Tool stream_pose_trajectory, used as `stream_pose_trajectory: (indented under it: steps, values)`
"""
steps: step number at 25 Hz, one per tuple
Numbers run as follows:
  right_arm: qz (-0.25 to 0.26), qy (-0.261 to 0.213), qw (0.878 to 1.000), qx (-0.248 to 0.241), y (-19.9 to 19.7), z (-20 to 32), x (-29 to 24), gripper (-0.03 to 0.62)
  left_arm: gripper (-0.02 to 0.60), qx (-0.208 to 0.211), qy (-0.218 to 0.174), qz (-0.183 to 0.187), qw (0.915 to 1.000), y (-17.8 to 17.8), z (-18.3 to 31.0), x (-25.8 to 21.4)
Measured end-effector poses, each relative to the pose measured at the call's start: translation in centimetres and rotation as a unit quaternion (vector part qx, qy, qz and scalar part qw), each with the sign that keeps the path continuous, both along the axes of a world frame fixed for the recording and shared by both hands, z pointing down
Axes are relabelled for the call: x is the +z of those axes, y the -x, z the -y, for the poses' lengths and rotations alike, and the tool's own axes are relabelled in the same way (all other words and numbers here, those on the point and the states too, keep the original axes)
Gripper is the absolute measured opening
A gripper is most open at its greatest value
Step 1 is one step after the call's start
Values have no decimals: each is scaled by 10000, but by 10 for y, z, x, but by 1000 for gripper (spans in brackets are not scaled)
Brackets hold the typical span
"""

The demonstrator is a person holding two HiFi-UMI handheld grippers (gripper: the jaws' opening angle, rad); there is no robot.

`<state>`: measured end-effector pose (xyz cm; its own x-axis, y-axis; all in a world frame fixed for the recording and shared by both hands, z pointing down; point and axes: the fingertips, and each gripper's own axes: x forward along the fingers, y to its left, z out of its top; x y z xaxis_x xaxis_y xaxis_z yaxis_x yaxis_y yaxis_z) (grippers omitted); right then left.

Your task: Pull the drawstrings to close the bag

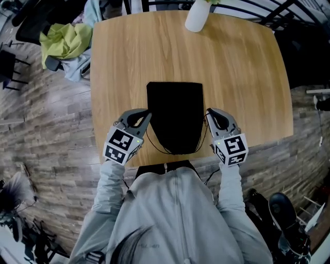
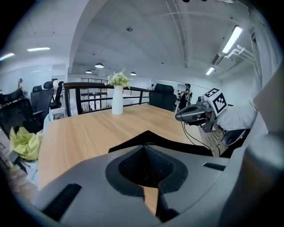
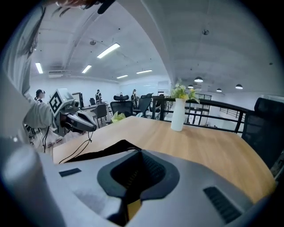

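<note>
A black drawstring bag [image 1: 175, 116] lies flat on the wooden table [image 1: 242, 77], its mouth toward the near edge. My left gripper [image 1: 148, 114] sits at the bag's left edge, jaws shut, with the left drawstring [image 1: 154, 144] running in a slack curve from its tip to the bag's mouth. At the right edge, my right gripper [image 1: 208, 111] is shut on the right drawstring [image 1: 202, 136]. In the left gripper view the right gripper [image 2: 179, 117] shows a cord hanging from its tip. The right gripper view shows the same on the left gripper [image 3: 91, 128].
A white vase [image 1: 197, 15] with flowers stands at the table's far edge. A yellow-green cloth [image 1: 64, 38] lies on a chair off the far left corner. A black railing [image 2: 88, 95] runs behind the table. Bare tabletop surrounds the bag.
</note>
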<state>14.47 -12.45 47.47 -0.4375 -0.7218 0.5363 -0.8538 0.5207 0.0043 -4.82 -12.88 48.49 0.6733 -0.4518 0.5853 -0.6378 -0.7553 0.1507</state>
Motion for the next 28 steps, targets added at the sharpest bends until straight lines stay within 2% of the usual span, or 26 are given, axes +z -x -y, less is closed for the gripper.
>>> stream_pose_trajectory:
  steps: [8,15,19,20,21,22,24,28]
  values:
    - [-157,931,9950,320,-14,-14,86,25,28,-116,467,380,9981,-11,-9,59]
    - [-74,1283,9906,474,-19,-22,111,25,28,-285,582,559,9963,-5,-16,81]
    - [-61,1378,9894,462,-15,-23,116,29,29,-401,620,519,9959,-3,-14,84]
    - [-23,1424,9887,470,-14,-22,117,51,29,-424,619,505,9959,-2,-14,85]
    - [32,1487,9877,480,-14,-23,119,121,31,-445,614,491,9959,-1,-14,85]
    - [84,1545,9867,489,-14,-23,119,141,46,-465,610,469,9960,-1,-14,85]
    - [119,1583,9862,476,-15,-25,118,161,134,-494,610,405,9961,-2,-16,84]
    - [158,1620,9860,369,-16,-28,111,189,170,-446,585,330,9967,-5,-16,78]
